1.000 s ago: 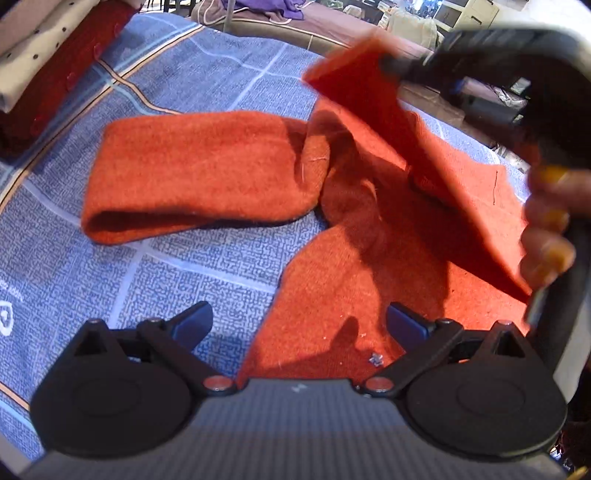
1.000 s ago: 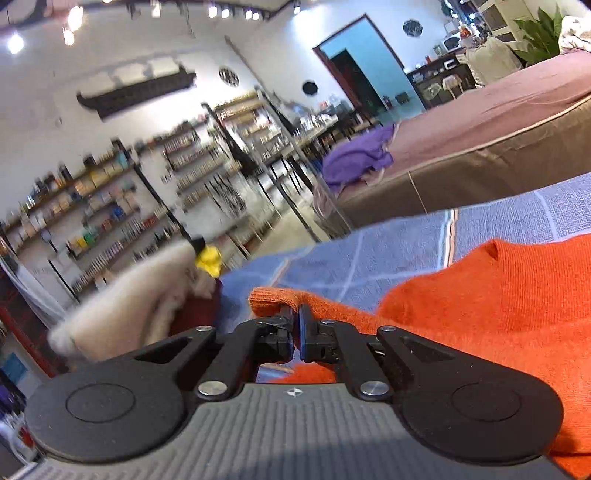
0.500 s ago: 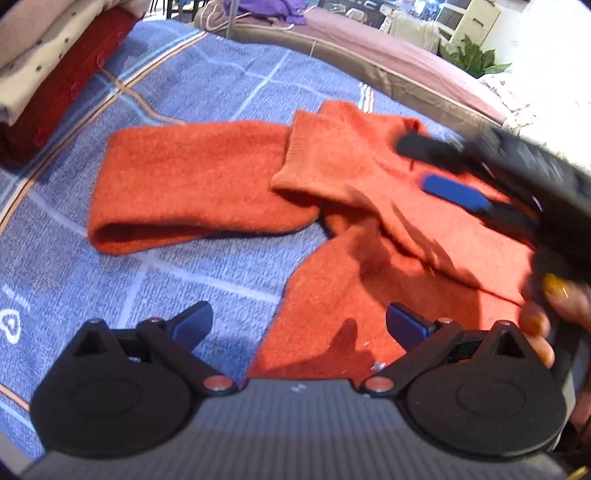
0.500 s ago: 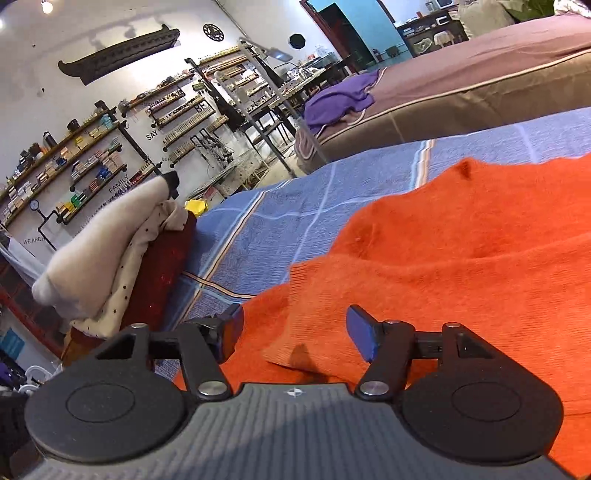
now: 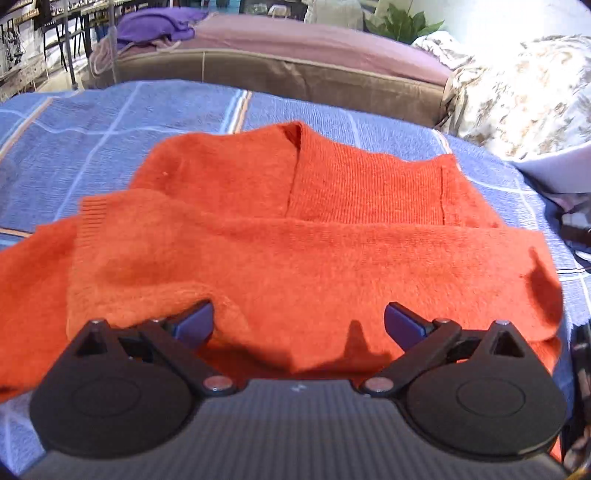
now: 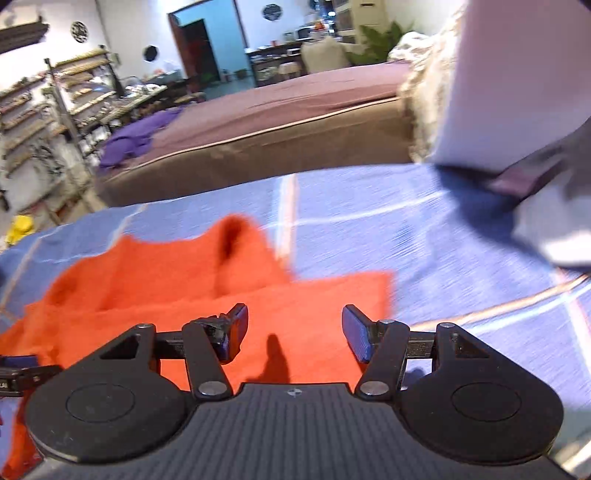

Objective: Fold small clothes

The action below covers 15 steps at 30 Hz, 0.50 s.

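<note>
An orange knit sweater [image 5: 295, 229] lies on the blue checked cover [image 5: 110, 122], one sleeve folded across its body. My left gripper [image 5: 298, 325] is open, low over the near edge of the sweater, with its left finger [image 5: 194, 323] touching a fold of the knit. In the right wrist view the same sweater [image 6: 177, 280] lies in front and to the left, blurred by motion. My right gripper [image 6: 293, 334] is open and empty above the sweater's right edge.
A brown-sided bed with a mauve cover [image 5: 314, 55] runs along the far side, with purple cloth [image 5: 159, 26] on it. A pale patterned cushion [image 5: 517, 92] sits at the right. Shelving [image 6: 44, 103] stands at the far left. A white garment [image 6: 517, 92] hangs at the right.
My right gripper let go of the sleeve, which now lies folded across the sweater, and swung right. My left gripper moved in low over the sweater's near edge.
</note>
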Tool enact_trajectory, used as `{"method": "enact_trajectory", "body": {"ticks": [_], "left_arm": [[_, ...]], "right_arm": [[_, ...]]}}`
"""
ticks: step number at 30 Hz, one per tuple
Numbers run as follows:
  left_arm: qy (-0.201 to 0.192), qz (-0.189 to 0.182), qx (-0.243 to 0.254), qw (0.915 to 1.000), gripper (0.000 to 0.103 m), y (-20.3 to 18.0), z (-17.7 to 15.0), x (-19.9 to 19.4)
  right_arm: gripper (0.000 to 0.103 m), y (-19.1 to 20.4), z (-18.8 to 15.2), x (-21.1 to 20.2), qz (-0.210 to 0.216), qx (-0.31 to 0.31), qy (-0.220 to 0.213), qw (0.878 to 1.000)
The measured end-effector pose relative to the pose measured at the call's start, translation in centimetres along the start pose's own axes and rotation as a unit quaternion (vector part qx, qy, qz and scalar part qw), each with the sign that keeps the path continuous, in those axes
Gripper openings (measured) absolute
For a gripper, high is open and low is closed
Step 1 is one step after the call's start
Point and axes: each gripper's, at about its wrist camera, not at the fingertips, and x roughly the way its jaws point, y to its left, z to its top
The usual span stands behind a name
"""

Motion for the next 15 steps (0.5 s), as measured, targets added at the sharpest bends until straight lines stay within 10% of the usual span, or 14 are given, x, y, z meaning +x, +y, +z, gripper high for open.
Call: {"method": "enact_trajectory", "body": {"ticks": [7, 15], "left_arm": [[0.021, 0.036, 0.062, 0.9972, 0.103, -2.1, -0.4, 3.8], [0.02, 0.046, 0.107, 0.993, 0.103, -2.5, -1.1, 4.4]], "right_arm": [[0.076, -8.4, 2.9, 5.4, 0.049, 0.165, 0.089, 0.981], [0.076, -7.6, 2.4, 12.3, 0.158, 0.212, 0.229, 0.937]]}}
